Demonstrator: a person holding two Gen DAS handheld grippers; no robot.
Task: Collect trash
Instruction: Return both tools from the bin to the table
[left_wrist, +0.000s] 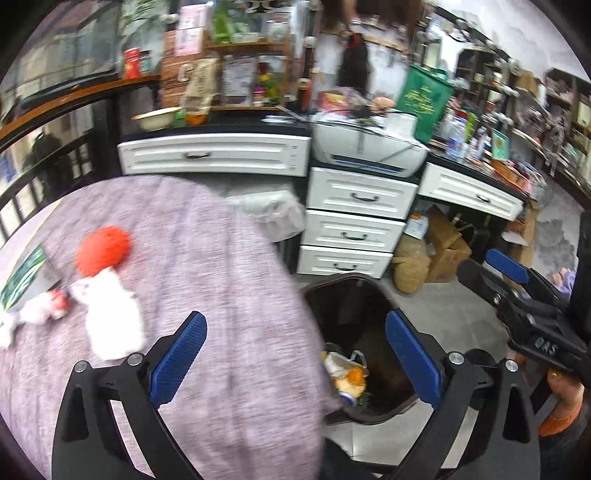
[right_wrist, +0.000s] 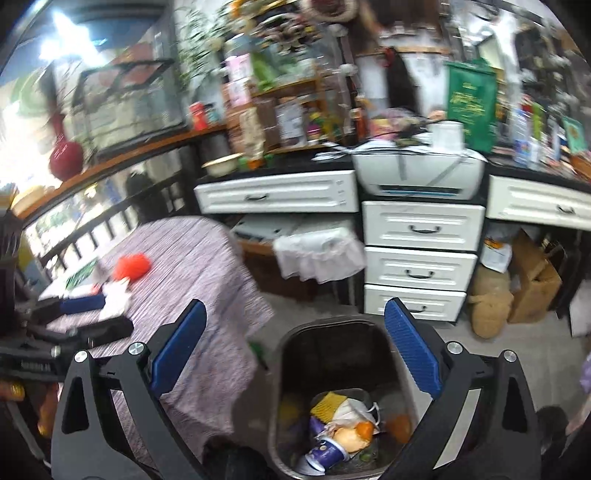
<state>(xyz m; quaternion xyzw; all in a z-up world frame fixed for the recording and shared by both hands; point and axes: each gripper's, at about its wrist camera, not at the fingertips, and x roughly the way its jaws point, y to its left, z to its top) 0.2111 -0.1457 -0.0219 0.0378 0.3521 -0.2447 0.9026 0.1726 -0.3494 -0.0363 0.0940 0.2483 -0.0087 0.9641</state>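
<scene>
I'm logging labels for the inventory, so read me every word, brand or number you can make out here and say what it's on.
"DAS", roughly, in raised letters on the right gripper body, partly blurred.
Green bag on the counter: gold lettering, too blurred to read.
Purple paper cup in the trash bin: print too small to read.
Shelf boxes and packets: blurred, unreadable.

The left wrist view looks forward and downward along the left gripper (left_wrist: 295, 354), close above the edge of a round table (left_wrist: 221, 266), with the trash bin (left_wrist: 347, 295) ahead of its right finger. The right wrist view looks along the right gripper (right_wrist: 295, 350) from just above the same bin (right_wrist: 332, 343), straight ahead between its fingers. Both share the bin, table and white drawers (left_wrist: 354, 229) beyond.
</scene>
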